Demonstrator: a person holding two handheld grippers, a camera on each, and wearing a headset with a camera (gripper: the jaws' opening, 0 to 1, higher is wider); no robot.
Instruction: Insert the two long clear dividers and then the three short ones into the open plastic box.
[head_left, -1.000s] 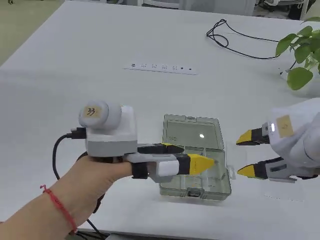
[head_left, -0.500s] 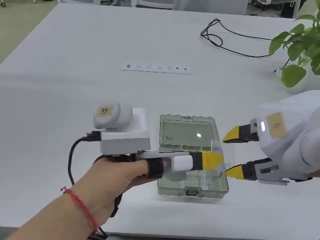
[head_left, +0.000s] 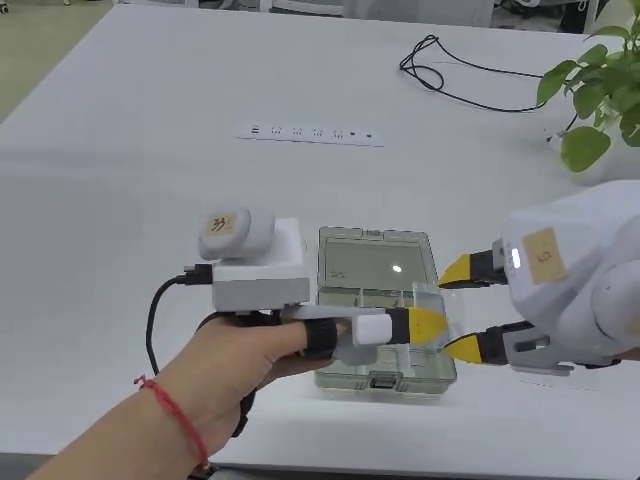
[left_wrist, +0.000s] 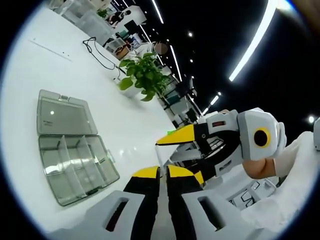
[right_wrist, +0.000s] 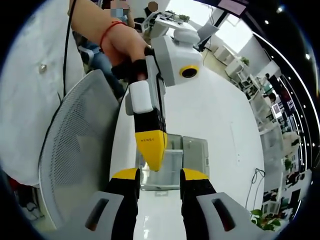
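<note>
While the left gripper (head_left: 425, 320), jaws pinched almost together on a thin clear divider (head_left: 430, 298), is hovering over the open plastic box (head_left: 375, 262) and hiding its middle, the right gripper (head_left: 448, 312) is gaping empty beside it, a power strip (head_left: 310, 133), cable (head_left: 404, 66) and plant (head_left: 584, 149) lying beyond.

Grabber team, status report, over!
Left gripper shut on clear divider, by the open box. Right gripper open, facing it. Nothing in the way.

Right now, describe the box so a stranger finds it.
On the white table, near edge, by the left gripper and right gripper, lies the box, lid open flat. Unlike the power strip and black cable farther back, it is see-through.
</note>
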